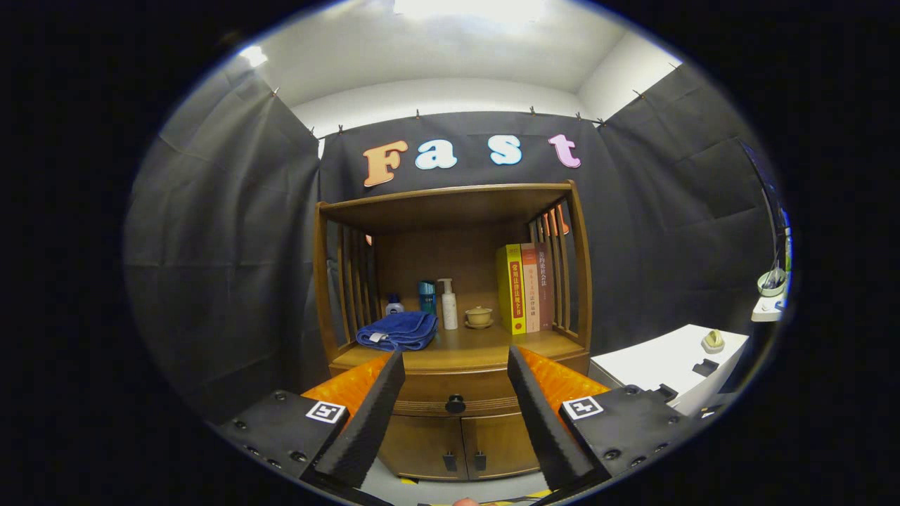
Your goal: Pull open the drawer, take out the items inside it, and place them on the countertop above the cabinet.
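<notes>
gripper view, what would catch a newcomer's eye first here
The wooden cabinet stands straight ahead, its drawer shut, with the round black knob framed between the open gripper fingers. On the countertop beyond them lie a folded blue towel and, further right, upright books.

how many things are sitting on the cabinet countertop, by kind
books: 3
bottles: 3
folded blue towel: 1
small lidded cup: 1
total: 8
The drawer is closed; the claw is open before its knob.
</notes>
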`<state>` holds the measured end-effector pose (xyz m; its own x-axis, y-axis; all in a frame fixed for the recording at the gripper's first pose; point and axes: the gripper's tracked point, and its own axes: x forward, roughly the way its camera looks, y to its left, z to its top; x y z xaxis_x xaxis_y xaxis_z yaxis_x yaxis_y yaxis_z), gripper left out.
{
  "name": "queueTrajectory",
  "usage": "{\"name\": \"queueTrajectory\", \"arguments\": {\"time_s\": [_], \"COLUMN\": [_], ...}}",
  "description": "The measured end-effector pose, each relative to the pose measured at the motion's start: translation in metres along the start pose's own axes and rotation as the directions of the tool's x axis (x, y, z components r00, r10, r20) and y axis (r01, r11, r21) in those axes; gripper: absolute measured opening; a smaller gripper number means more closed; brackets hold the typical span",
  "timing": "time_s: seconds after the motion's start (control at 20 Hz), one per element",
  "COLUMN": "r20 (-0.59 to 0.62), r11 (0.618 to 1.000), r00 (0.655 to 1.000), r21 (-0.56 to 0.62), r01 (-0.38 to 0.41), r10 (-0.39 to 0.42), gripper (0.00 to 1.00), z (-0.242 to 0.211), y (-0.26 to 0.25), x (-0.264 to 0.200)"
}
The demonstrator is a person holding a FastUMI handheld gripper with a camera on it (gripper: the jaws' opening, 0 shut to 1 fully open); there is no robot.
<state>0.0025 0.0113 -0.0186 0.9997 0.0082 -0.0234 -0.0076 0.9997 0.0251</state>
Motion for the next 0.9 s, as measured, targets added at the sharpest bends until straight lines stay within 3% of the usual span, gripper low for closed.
{"name": "queueTrajectory", "arguments": {"time_s": [0.5,0.75,0.9], "r20": [0.094,0.056,0.023], "r11": [0.997,0.997,0.998], "r00": [0.996,0.998,0.998], "r21": [0.081,0.08,0.009], "r01": [-0.018,0.013,0.056], "r10": [0.011,-0.017,-0.056], "gripper": [0.96,0.96,0.97], "z": [-0.024,-0.1,-0.159], "y": [0.002,-0.005,-0.017], "x": [0.037,0.104,0.151]}}
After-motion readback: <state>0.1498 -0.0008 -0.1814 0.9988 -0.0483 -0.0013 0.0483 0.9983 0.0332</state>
